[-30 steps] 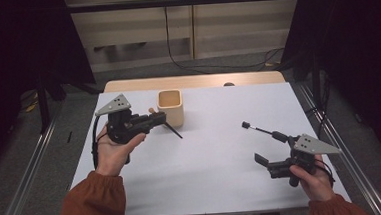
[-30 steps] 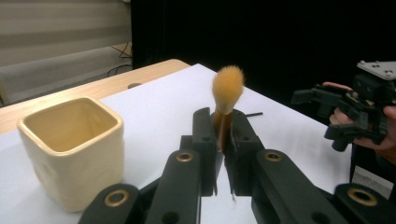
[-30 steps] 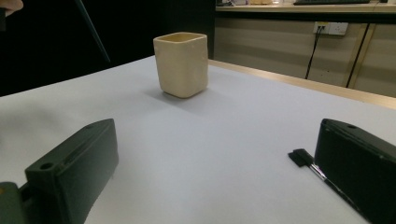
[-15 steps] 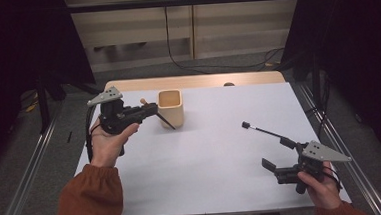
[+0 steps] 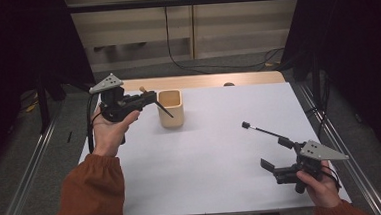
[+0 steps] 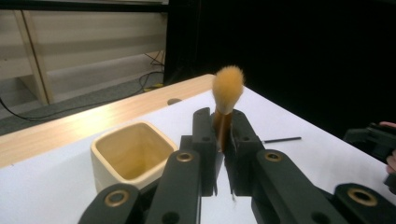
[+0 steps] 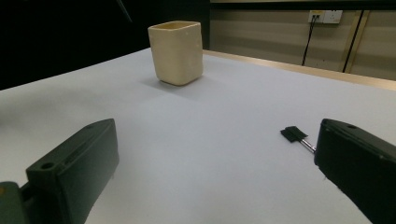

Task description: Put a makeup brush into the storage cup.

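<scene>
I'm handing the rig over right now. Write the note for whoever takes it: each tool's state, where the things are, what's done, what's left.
Left tool: shut on the brush, bristles pointing up past the jaws, held off the table just left of the cup.
Right tool: open, holding nothing, low over the table's near right corner.
Cup: upright at the far left of the white table, apparently empty.
Thin black stick: lying flat on the table, just ahead of the right tool.
Done: brush picked up.
Left, probably: brush into the cup, then the stick picked up and likely put in too.
</scene>
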Demonstrator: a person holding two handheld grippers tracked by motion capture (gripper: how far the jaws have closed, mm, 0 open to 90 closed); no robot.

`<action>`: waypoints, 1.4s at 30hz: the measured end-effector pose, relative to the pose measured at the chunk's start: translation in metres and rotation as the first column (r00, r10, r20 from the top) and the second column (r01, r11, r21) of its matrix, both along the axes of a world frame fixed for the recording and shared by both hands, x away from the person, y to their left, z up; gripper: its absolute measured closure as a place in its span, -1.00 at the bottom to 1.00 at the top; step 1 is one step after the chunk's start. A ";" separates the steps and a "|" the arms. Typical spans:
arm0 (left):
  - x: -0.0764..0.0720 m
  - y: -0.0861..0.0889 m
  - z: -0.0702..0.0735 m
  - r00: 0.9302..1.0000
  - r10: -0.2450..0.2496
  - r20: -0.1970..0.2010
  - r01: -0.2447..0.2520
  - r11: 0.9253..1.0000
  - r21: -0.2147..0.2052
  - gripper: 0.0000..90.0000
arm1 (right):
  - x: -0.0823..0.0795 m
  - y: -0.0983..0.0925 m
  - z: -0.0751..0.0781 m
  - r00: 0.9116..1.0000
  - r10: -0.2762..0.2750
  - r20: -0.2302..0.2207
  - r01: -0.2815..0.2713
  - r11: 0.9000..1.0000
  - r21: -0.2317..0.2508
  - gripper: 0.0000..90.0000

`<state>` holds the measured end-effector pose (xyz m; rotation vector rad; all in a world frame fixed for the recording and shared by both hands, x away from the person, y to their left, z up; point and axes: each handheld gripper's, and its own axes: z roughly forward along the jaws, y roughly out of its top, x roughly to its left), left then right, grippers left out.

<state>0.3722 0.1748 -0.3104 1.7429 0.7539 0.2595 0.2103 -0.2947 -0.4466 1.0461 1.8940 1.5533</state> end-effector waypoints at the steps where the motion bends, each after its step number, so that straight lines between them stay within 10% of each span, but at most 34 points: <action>1: 0.002 -0.001 0.001 1.000 0.004 0.002 -0.004 1.000 0.003 0.87 | 0.000 0.000 0.000 1.000 0.002 0.006 -0.002 1.000 -0.004 -1.00; 42: 0.064 -0.022 0.001 0.996 0.089 0.016 -0.090 0.993 0.082 0.87 | -0.001 0.000 0.001 1.000 0.010 0.008 -0.010 1.000 0.015 -1.00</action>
